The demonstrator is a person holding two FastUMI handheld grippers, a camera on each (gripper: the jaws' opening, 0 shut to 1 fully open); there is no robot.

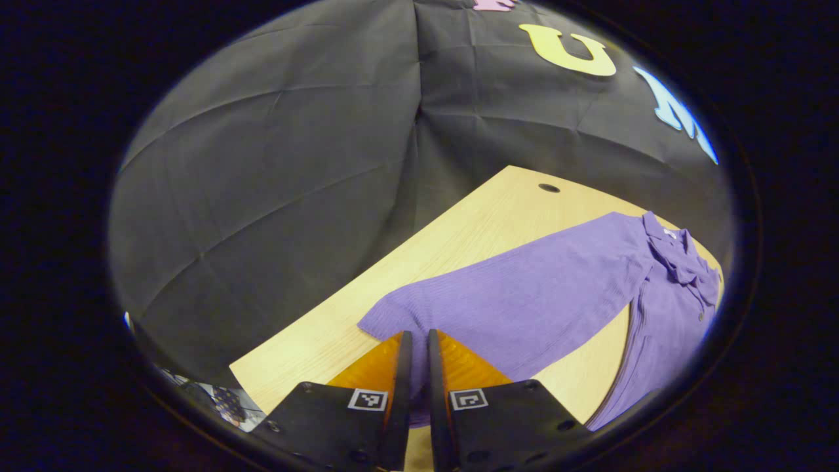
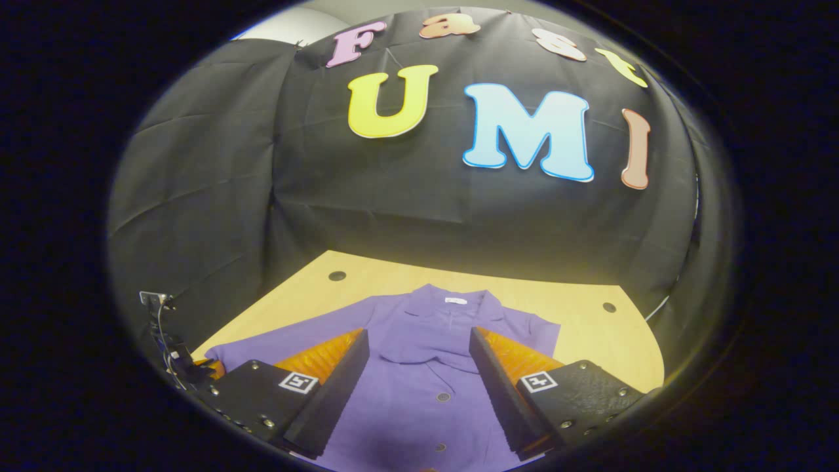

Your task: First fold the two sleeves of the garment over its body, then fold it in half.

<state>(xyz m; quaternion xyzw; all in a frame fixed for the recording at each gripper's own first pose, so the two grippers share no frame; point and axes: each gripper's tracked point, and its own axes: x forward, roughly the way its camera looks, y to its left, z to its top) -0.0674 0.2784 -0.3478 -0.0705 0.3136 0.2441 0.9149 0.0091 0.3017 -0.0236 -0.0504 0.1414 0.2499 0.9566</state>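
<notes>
My left gripper (image 1: 417, 341) pinched the cuff of the soft, light shirt's (image 1: 524, 301) sleeve (image 1: 505, 295), spread on the bench (image 1: 459, 229); the right gripper (image 2: 419, 354) hung wide above its buttoned front.

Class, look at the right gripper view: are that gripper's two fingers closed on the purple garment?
No, the right gripper is wide open above the purple garment, its fingers clearly apart.
</notes>
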